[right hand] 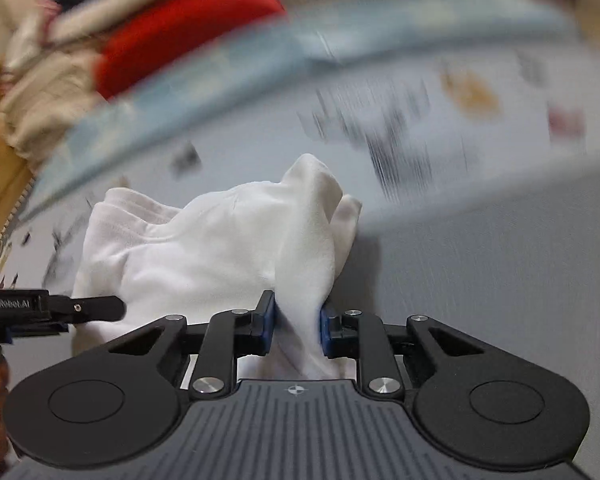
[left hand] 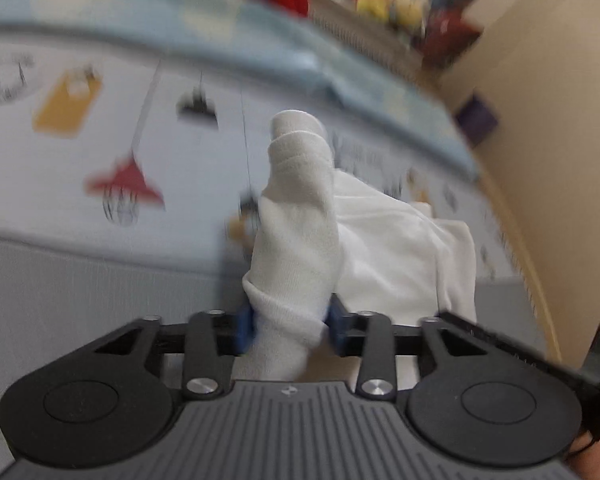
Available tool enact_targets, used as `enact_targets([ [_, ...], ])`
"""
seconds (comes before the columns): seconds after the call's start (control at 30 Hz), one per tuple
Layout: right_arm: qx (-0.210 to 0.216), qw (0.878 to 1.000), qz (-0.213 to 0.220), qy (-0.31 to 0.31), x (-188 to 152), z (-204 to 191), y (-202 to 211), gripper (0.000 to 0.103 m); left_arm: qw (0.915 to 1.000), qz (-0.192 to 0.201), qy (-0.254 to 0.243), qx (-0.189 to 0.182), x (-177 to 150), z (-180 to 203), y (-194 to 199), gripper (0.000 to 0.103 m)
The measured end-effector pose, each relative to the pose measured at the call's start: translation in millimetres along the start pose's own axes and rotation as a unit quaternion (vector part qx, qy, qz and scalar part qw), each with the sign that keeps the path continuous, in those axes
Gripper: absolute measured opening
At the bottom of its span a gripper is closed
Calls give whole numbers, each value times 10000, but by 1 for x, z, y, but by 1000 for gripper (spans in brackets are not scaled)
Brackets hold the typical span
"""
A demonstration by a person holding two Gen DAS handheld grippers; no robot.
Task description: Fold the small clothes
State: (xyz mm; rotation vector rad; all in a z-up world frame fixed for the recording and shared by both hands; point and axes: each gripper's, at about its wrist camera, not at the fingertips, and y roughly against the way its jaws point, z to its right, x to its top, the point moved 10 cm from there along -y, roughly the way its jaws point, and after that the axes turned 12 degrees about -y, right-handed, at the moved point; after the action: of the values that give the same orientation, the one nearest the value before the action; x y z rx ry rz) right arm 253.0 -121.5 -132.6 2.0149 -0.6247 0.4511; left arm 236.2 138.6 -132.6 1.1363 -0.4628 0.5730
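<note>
The left gripper [left hand: 288, 330] and right gripper [right hand: 298, 326] each pinch the white garment [right hand: 204, 248] above the grey sheet [right hand: 480, 280]; a thin grip may slip, so the cloth could drop unevenly.

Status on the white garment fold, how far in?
Done: nothing looks folded yet; the white garment is bunched on the printed bed sheet. In hand: left gripper and right gripper each pinch part of it. Left: flatten, fold, set down.
</note>
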Motion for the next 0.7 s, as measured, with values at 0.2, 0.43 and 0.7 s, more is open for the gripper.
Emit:
enact_targets([
  [0.2,-550,9971,425,-297,20,18,3,58,9966,-412,652,286,-15,-41,-1,67],
  [0.43,-777,9935,-830,-65,-21,29,-22,56,9802,-1936,410,-100,-77,-30,-34,56],
  [0.7,-970,9894,-1033,318,-38,35,-22,50,9769,-2136,-12,27,-99,-20,-31,19],
])
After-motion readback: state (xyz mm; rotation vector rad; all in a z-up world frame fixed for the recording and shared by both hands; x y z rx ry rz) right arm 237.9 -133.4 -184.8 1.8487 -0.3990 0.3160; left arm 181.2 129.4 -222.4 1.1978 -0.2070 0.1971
